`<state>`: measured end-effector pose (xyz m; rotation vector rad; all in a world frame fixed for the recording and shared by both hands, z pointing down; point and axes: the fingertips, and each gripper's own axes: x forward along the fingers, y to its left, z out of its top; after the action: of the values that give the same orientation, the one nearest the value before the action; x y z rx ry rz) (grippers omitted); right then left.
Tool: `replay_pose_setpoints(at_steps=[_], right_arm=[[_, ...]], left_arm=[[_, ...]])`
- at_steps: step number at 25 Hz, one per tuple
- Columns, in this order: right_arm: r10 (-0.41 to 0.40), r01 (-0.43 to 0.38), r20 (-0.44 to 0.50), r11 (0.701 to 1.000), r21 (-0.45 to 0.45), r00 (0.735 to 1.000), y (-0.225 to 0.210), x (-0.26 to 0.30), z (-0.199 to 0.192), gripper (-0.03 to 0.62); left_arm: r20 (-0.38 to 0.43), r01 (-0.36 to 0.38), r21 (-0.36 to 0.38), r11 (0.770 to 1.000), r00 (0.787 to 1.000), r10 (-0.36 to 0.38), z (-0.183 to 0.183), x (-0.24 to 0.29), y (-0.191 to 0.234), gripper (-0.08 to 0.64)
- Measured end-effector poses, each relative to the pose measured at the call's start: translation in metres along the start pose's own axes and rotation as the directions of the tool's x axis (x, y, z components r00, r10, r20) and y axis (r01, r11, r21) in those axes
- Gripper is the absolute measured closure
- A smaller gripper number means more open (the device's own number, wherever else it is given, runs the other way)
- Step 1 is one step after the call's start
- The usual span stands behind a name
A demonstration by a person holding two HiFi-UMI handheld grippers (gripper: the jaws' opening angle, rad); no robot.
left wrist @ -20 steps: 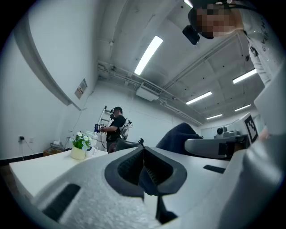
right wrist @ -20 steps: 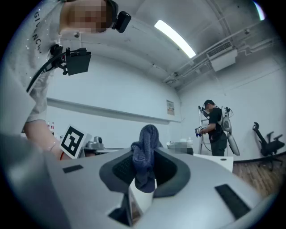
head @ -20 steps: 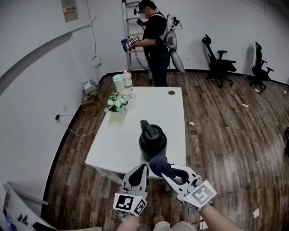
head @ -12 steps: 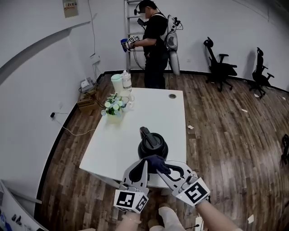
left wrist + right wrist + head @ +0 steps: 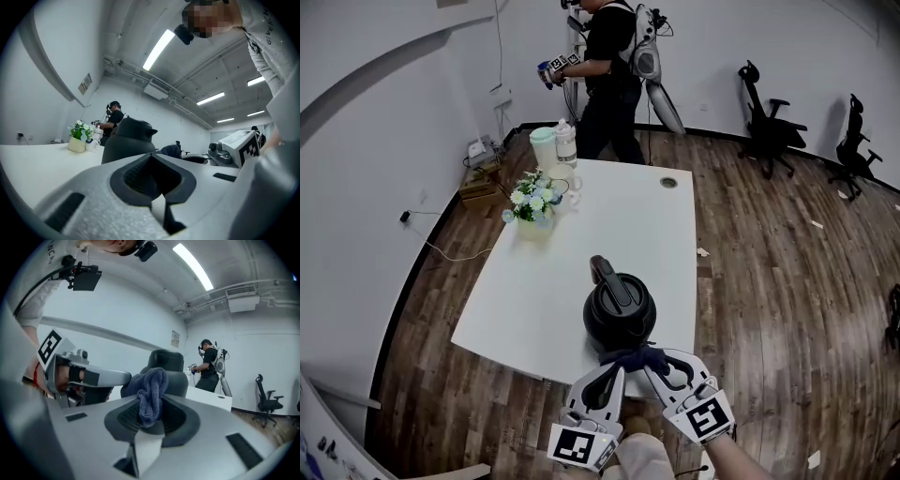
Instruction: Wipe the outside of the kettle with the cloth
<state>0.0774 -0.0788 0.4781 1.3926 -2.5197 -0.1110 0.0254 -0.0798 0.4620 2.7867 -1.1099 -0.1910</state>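
A black kettle (image 5: 619, 307) stands upright near the front edge of the white table (image 5: 544, 281). It also rises just ahead of the jaws in the left gripper view (image 5: 127, 140) and in the right gripper view (image 5: 165, 367). My right gripper (image 5: 651, 362) is shut on a dark blue cloth (image 5: 632, 358), whose bunch (image 5: 150, 395) sticks up from the jaws. The cloth sits low against the kettle's near side; I cannot tell whether it touches. My left gripper (image 5: 616, 375) is close beside it on the left, jaws shut and empty.
A pot of flowers (image 5: 532, 204), a mug and bottles (image 5: 555, 150) stand at the table's far left. A person (image 5: 605, 66) with grippers stands beyond the far end. Two office chairs (image 5: 769, 117) are at the back right. Wooden floor surrounds the table.
Both grippers have come down and closer together at the table's front edge. The cloth has dropped from in front of the kettle's upper body to its lower near side.
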Motion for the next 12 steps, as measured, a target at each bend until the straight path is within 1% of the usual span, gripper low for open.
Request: replay_pose_setpoints(at_steps=[2, 4, 8, 10, 12], right_arm=[[0.002, -0.004, -0.091, 1.0, -0.029, 0.996, 0.005, 0.006, -0.025, 0.528], [0.004, -0.017, -0.172, 0.997, -0.077, 0.985, 0.009, 0.012, -0.048, 0.528], [0.03, -0.072, -0.284, 0.988, -0.14, 0.958, 0.017, 0.021, -0.071, 0.528], [0.034, -0.092, -0.298, 0.979, -0.182, 0.954, 0.02, 0.017, -0.066, 0.528], [0.013, -0.083, -0.268, 0.964, -0.251, 0.963, 0.016, 0.008, -0.044, 0.528]], left_arm=[[-0.019, -0.009, -0.011, 1.0, 1.0, 0.009, -0.011, -0.002, 0.004, 0.554], [-0.025, -0.016, -0.026, 1.0, 1.0, 0.015, -0.017, -0.004, 0.007, 0.554], [-0.041, -0.01, -0.029, 1.0, 0.999, 0.009, -0.024, -0.002, 0.012, 0.554], [-0.052, -0.014, -0.026, 1.0, 0.999, 0.012, -0.027, -0.004, 0.015, 0.554], [-0.073, -0.035, -0.021, 0.999, 0.997, 0.033, -0.026, -0.007, 0.019, 0.554]])
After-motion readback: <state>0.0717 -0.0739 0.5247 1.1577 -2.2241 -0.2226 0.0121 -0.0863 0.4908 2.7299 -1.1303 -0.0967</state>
